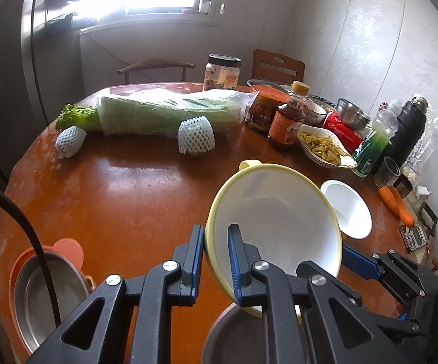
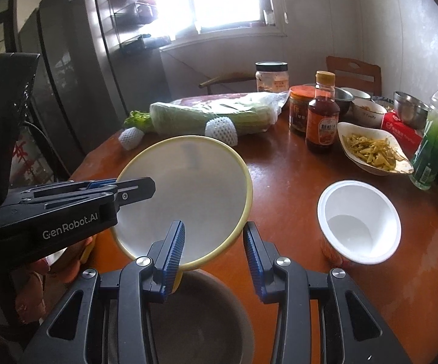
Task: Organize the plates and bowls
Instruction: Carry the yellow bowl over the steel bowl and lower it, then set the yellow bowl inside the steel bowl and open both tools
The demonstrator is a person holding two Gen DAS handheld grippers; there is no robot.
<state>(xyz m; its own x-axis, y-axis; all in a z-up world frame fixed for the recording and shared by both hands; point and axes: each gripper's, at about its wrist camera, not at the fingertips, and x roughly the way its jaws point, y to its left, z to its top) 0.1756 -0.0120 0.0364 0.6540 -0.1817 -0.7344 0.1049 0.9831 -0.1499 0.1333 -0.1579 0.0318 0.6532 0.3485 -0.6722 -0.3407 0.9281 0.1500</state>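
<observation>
I hold a pale yellow plastic bowl (image 1: 275, 221) tilted in the air above the near edge of the worktop (image 1: 121, 188), its translucent, matte inside facing me and its rim thin and rounded, with a small looped handle at the far side. My left gripper (image 1: 215, 261) is clamped tight on the bowl's left rim, one blue ribbed pad outside the wall and one inside. My right gripper (image 2: 214, 257) stands only a little apart at the bowl's lower right rim; its left pad (image 2: 173, 261) lies against the inner wall, the other pad is clear of the rim, so I cannot tell whether it truly grips.

Just under the bowl, at the near edge, sits a dull steel basin (image 2: 200, 318). At the near left edge a round steel pan (image 1: 49, 297) rests in an orange plastic holder. A white paper cup-bowl (image 2: 358, 221), smooth and conical, stands near the right edge, apart from the yellow bowl.

The glossy reddish-brown round worktop is bare across its middle. Along the far side lie a wrapped napa cabbage (image 1: 170, 112) and two fruits in white foam netting (image 1: 196, 136); toward the far right crowd a sauce bottle (image 1: 287, 121), jars, a white dish of shredded pickles (image 1: 325, 148), steel bowls, a green drink bottle (image 1: 376, 139) and a black flask (image 1: 407, 130). Carrots (image 1: 396, 204) lie at the right edge.
</observation>
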